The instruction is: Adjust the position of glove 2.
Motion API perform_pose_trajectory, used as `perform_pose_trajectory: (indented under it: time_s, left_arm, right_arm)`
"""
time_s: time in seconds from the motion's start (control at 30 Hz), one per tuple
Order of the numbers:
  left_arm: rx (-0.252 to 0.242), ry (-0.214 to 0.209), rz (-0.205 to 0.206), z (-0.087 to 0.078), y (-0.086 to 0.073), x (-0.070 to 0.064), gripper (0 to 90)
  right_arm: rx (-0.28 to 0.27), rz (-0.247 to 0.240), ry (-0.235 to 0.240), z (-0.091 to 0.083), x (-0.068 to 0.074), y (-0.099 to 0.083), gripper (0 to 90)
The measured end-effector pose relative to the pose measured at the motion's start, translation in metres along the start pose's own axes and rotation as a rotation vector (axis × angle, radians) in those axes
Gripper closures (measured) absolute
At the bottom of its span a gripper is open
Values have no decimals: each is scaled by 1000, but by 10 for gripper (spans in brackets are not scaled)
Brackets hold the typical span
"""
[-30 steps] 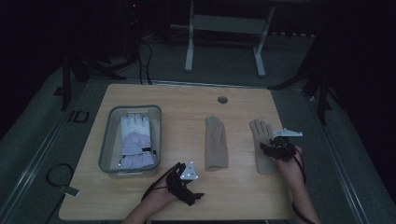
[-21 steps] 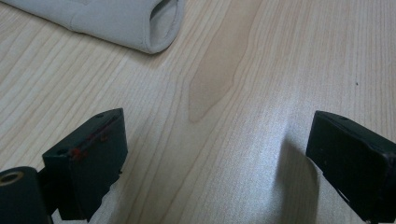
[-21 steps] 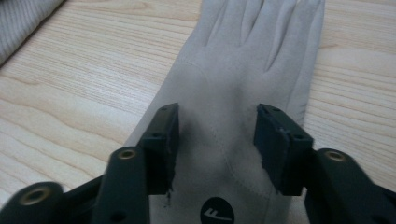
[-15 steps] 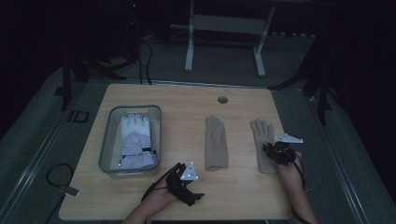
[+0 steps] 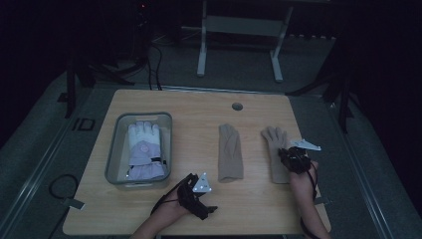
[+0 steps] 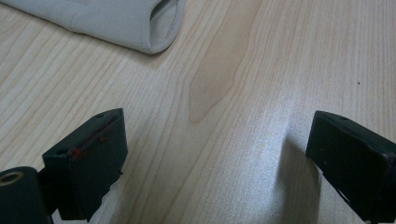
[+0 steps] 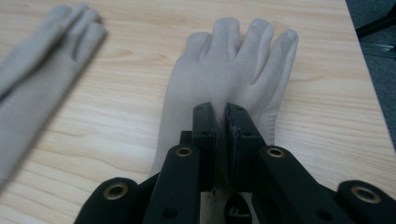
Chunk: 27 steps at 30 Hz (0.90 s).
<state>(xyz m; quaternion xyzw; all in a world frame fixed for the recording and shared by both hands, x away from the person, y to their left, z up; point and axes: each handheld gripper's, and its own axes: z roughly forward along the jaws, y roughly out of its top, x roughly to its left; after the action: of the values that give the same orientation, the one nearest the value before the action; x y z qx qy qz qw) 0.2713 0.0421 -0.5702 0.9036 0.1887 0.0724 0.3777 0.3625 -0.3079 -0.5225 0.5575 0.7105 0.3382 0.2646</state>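
Two beige knit gloves lie flat on the wooden table. My right gripper rests on the palm of the right beige glove. In the right gripper view its jaws stand together with a fold of that glove pinched between them. The middle beige glove lies apart to its left. My left gripper sits near the front edge, open over bare wood, just short of the middle glove's cuff.
A clear plastic bin stands at the left of the table with a white and lavender padded glove inside. A round cable hole lies near the far edge. Metal stand legs rise behind the table.
My right gripper has settled slightly lower on the right beige glove. The left gripper and both gloves have stayed in place.
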Motion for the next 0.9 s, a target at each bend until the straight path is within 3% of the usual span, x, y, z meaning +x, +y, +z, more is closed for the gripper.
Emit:
perform_pose_trajectory:
  time_s: [0.23, 0.37, 0.53, 0.57, 0.9]
  left_arm:
    - [-1, -1, -4, 0, 0, 1, 53]
    - [-3, 0, -4, 0, 0, 1, 53]
    - [-2, -1, -3, 0, 0, 1, 53]
    - [0, -1, -1, 0, 0, 0, 53]
    - [-2, -2, -1, -1, 0, 0, 53]
  right_arm:
    - [-41, 49, -9, -11, 24, 22, 835]
    - [-67, 40, -8, -17, 45, 38, 835]
    - [-77, 52, 19, -19, 68, 48, 835]
    - [-78, 55, 34, -18, 80, 51, 834]
    - [-70, 68, 104, -2, 132, 53, 833]
